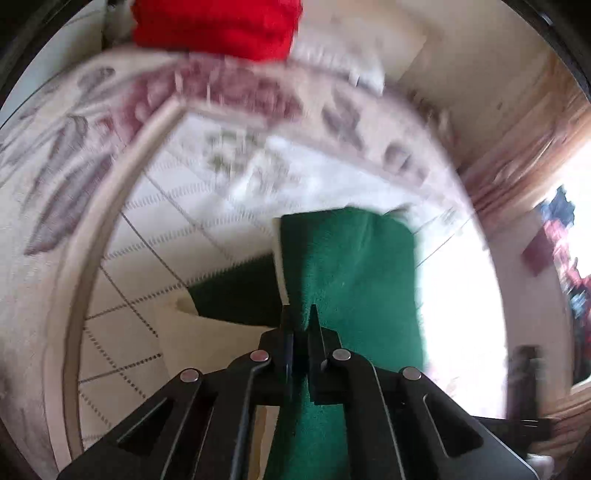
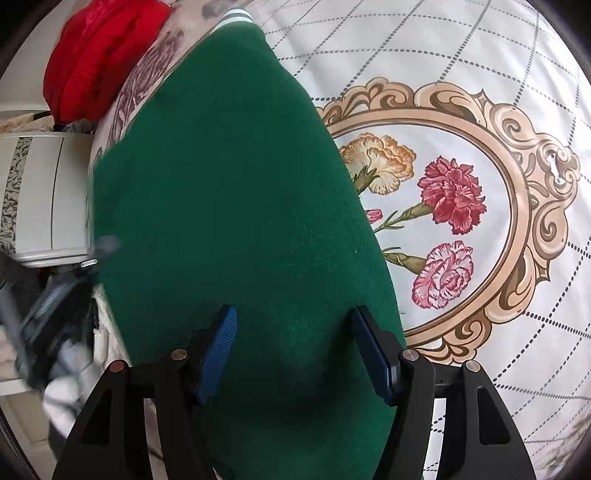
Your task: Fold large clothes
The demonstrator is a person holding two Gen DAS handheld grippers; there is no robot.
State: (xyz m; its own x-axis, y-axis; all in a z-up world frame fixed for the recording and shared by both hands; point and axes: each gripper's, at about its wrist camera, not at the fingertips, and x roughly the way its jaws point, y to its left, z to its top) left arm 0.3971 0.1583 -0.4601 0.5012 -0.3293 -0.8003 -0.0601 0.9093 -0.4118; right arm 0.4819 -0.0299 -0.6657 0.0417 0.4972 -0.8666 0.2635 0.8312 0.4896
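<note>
A dark green fleece garment (image 1: 351,266) lies on the flower-patterned bedspread (image 1: 166,221). In the left wrist view a fold of it runs up between the jaws of my left gripper (image 1: 300,317), which is shut on it; a pale lining shows along the fold's edge. In the right wrist view the green garment (image 2: 229,192) spreads long and smooth over the bedspread (image 2: 480,74), with a white-striped cuff (image 2: 236,14) at its far end. My right gripper (image 2: 295,325) hovers over the near end, open, with its blue pads (image 2: 221,343) wide apart and no cloth pinched.
A red folded item (image 2: 99,55) sits at the bed's far corner, also visible as the red item (image 1: 218,26). A white cabinet (image 2: 37,192) and blurred dark clutter (image 2: 55,332) stand off the bed's left side. Wood flooring (image 1: 517,147) and coloured clutter (image 1: 554,240) lie beyond the bed.
</note>
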